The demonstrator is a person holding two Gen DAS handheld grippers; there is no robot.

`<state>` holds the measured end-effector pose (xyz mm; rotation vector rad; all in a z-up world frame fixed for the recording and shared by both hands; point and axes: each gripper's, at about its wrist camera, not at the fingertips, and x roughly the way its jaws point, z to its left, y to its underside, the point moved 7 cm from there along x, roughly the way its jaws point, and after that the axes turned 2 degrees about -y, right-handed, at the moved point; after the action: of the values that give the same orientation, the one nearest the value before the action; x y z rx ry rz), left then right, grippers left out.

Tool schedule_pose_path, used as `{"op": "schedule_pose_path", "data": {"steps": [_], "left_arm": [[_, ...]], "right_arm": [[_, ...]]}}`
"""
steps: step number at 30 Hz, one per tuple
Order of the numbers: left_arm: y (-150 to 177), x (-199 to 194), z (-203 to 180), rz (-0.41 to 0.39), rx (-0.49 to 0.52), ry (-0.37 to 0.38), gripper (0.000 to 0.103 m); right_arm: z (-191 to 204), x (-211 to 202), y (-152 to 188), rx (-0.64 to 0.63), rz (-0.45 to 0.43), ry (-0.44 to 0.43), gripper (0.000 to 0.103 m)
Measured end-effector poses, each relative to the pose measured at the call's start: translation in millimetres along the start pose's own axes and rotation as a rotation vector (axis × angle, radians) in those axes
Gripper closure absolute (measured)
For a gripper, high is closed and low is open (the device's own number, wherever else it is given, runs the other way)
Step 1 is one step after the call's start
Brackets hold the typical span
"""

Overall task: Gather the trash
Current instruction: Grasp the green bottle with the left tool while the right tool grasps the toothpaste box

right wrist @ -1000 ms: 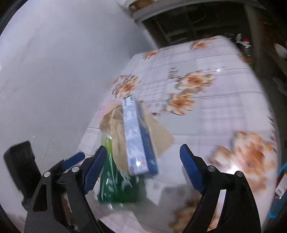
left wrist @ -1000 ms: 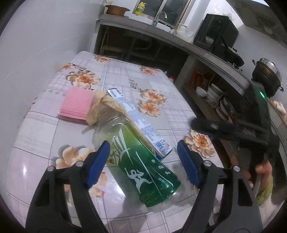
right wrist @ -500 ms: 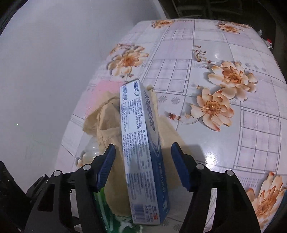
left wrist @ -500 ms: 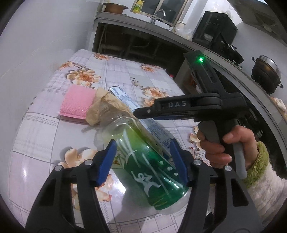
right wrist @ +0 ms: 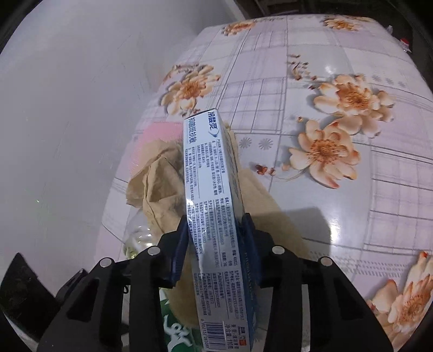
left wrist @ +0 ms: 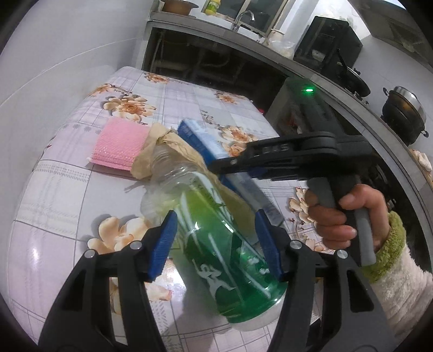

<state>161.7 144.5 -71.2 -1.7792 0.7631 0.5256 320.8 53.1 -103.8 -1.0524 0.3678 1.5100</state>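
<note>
A green plastic bottle (left wrist: 216,238) lies on the flowered table, neck pointing away. My left gripper (left wrist: 216,243) is shut on the green bottle, a blue pad against each side. A crumpled brown paper (left wrist: 167,146) drapes over the bottle's neck and also shows in the right wrist view (right wrist: 159,184). My right gripper (right wrist: 213,243) is shut on a blue and white toothpaste box (right wrist: 211,205), held on edge over the paper. The box also shows in the left wrist view (left wrist: 205,140), with the right gripper above it.
A pink cloth (left wrist: 119,146) lies on the table (right wrist: 351,189) behind the paper, near the white wall. A kitchen counter with a sink (left wrist: 243,19), a black appliance (left wrist: 327,40) and a pot (left wrist: 403,111) runs beyond the table.
Both grippers were open around their objects a second ago. The left has closed on the bottle and the right has closed on the toothpaste box, which now stands on edge.
</note>
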Motion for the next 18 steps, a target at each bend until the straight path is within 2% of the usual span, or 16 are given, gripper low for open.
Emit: {"op": "schedule_pose_path", "data": {"steps": [3, 8, 11, 15, 18], "left_arm": [[1.4, 2.7, 0.0, 0.017, -0.015, 0.012, 0.048], [3.3, 5.2, -3.8, 0.03, -0.02, 0.038, 0.048], [2.4, 3.4, -5.4, 0.023, -0.018, 0.036, 0.048], [-2.4, -5.9, 1.6, -0.013, -0.024, 0.006, 0.048], [-6.9, -12.7, 13.5, -0.041, -0.045, -0.029, 0.049]], "right_arm": [[-8.6, -14.9, 5.3, 0.012, -0.028, 0.013, 0.065], [-29.7, -32.9, 17.2, 0.02, -0.04, 0.087, 0.064], [-33.4, -55.6, 20.2, 0.013, -0.099, 0.129, 0.055], [-10.1, -80.3, 26.9, -0.026, -0.156, 0.086, 0.052], [20.5, -86.2, 42.6, -0.072, -0.128, 0.003, 0.052]]}}
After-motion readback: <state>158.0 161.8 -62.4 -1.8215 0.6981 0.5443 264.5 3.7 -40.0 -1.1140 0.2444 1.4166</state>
